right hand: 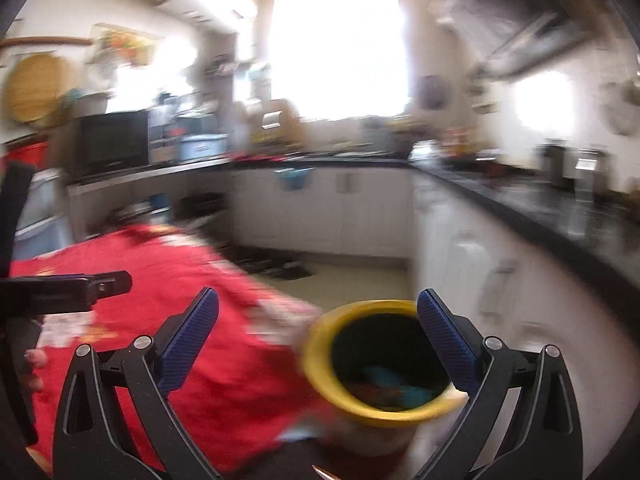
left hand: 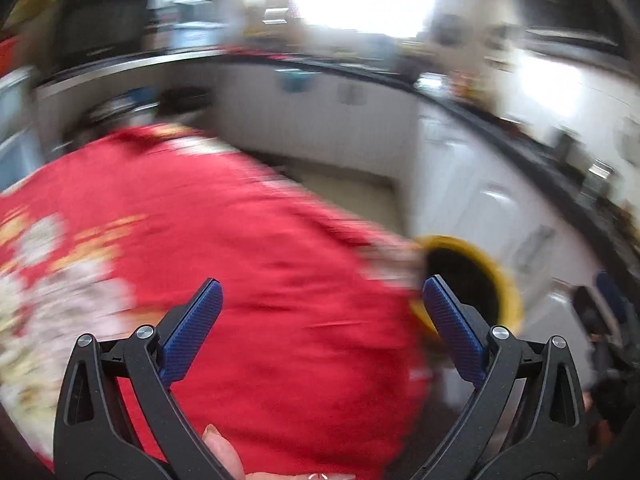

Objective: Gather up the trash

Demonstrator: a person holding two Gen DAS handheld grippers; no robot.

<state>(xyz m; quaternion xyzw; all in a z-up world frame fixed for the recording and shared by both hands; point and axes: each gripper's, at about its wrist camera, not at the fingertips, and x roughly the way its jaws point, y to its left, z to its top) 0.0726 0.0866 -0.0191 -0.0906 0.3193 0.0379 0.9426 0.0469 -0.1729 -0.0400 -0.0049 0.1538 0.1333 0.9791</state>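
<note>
Left claw (left hand: 322, 304) hangs released, jaws wide, over a red cloth (left hand: 240, 260); a yellow bin (left hand: 472, 280) sits just beside its right finger. Right claw (right hand: 318, 314) also gapes empty, the bin (right hand: 384, 360) below between its fingers, scraps inside. Blurred.

One yellow bin (right hand: 384, 364) lower centre, one red cloth (left hand: 248, 264) lower left, two grippers (left hand: 322, 334) (right hand: 318, 340), four blue pads (right hand: 188, 344).

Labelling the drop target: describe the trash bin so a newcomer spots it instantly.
Find the table with the red cloth. Off its right edge, on the side toward the white cabinets, stands the bin. It is the only round container with a yellow rim and dark inside.
</note>
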